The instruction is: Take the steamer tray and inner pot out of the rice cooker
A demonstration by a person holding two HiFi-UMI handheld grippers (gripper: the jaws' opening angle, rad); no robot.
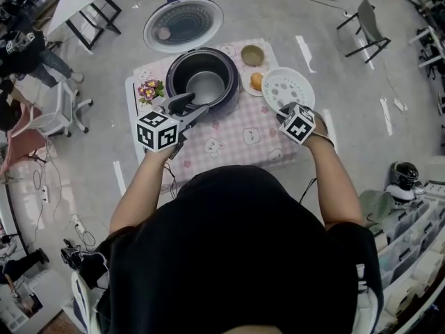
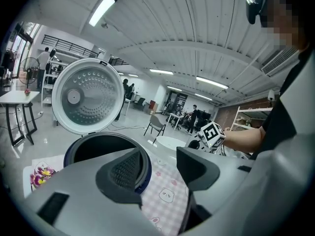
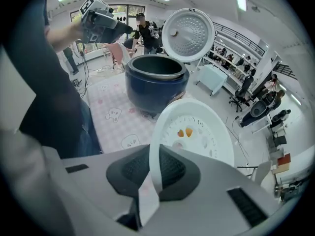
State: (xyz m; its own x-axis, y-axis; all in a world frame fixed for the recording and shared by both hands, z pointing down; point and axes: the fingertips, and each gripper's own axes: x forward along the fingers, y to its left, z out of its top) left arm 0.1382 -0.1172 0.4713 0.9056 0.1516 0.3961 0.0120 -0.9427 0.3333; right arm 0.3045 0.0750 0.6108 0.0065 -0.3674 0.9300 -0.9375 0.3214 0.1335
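**Steamer tray is out of the cooker, inner pot is inside**

Steamer tray (image 1: 288, 88), white and round with holes, is at the right side of the rice cooker (image 1: 182, 83), over the right edge of the table (image 1: 236, 145) with the pink checked cloth. The right gripper (image 1: 286, 110) pinches the near rim of the tray: in the right gripper view the thin white rim stands between the two dark pads, which press on it from both sides. If the tray touches the table, I cannot tell. Just beside its left rim lies a small orange thing (image 1: 256, 81), and behind that a small bowl (image 1: 252, 55).

The inner pot (image 1: 206, 86), grey metal, sits inside the dark blue cooker. The lid (image 1: 183, 24) stands open behind it.

The left gripper (image 1: 192, 108) is at the front rim of the cooker. Its fingers are spread apart and only the cloth shows between them. Some flowers (image 1: 149, 89) lie at the left of the cooker.
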